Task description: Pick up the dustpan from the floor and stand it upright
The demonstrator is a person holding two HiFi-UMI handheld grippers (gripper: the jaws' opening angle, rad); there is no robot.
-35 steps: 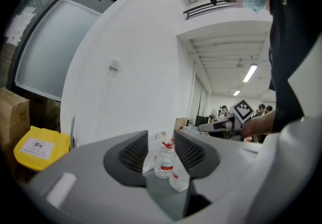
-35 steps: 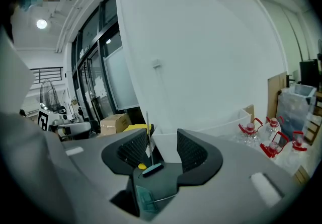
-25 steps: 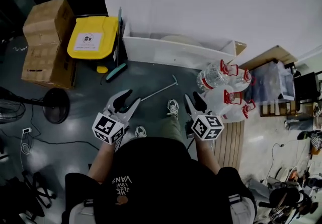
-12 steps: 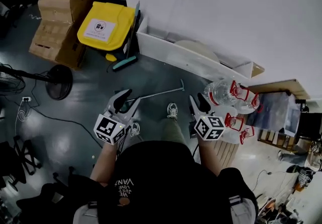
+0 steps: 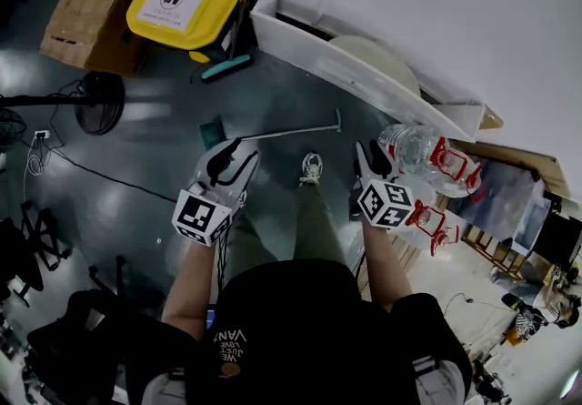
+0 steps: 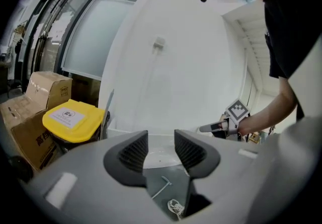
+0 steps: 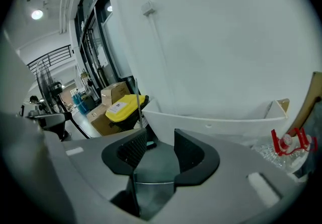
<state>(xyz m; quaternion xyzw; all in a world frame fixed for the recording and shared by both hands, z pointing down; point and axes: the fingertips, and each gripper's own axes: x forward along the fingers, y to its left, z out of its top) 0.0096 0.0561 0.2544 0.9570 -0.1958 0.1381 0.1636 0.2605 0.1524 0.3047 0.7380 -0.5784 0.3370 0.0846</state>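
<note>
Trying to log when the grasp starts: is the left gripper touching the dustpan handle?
Apart. In the left gripper view the left gripper stands open and empty, and the dustpan handle lies on the floor well beyond it.

The left gripper occupies the lower centre; its jaws stand apart with nothing between them. Through the gap: dark floor, the thin dustpan handle and a laced shoe. Left: yellow bin lid, cardboard boxes. Right of centre: the right gripper, hand-held.
</note>
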